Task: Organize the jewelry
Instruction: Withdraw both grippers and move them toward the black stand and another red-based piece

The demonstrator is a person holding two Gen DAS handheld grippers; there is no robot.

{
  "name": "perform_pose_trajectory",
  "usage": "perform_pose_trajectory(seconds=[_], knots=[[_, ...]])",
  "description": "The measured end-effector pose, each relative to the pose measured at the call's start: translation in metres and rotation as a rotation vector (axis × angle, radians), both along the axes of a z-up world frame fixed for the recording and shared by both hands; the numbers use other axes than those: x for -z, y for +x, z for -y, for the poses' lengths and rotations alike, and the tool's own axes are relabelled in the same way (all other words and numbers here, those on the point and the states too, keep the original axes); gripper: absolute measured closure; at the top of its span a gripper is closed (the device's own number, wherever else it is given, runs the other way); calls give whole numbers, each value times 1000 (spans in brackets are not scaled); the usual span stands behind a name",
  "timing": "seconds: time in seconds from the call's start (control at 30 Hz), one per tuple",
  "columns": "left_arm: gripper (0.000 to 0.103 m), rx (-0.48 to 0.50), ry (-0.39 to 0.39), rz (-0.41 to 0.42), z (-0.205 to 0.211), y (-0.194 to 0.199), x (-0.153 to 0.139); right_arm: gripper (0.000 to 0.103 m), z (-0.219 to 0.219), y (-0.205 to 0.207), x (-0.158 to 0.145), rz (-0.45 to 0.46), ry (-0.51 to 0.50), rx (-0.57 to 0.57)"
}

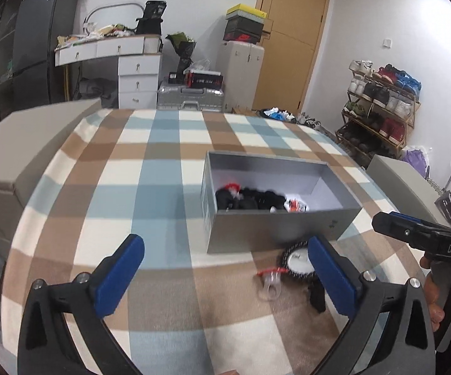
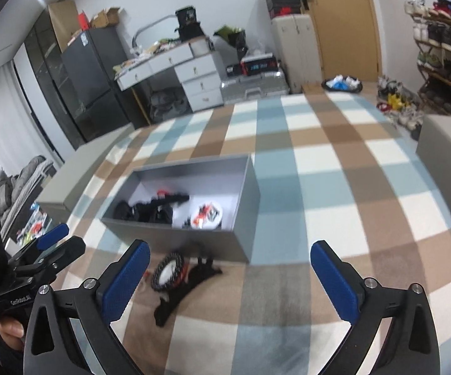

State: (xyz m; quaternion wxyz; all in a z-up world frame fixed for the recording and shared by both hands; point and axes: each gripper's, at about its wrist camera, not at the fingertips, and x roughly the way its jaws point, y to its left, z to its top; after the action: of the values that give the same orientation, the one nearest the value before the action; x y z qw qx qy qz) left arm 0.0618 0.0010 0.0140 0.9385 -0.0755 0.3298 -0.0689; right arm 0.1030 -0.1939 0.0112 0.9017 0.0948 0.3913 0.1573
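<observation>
Seemingly crosswise, grey box lengthwise left-right

Both views are softly blurred. Inside the grey box lies a dark heap of jewelry whose separate pieces cannot be told apart, and the box's near wall hides its lower part. In the left wrist view a blue pad covers part of the beaded ring on the checked cloth. The person's hand is cut off by the right edge. The black strap beside the ring is too smeared to identify.
</observation>
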Motion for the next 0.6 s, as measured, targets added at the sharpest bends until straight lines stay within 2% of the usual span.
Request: perform_pose_trajectory(seconds=[0.13,0.37,0.6], knots=[[1,16,-2,-78,1,4,16,0,-13,-1,13,-38,-40,-34],[1,11,-3,-98,-2,7,23,0,-36,-4,28,-70,-125,-93],[1,-6,-48,-112,-12,2,25,2,-46,-9,40,-120,-131,-158]])
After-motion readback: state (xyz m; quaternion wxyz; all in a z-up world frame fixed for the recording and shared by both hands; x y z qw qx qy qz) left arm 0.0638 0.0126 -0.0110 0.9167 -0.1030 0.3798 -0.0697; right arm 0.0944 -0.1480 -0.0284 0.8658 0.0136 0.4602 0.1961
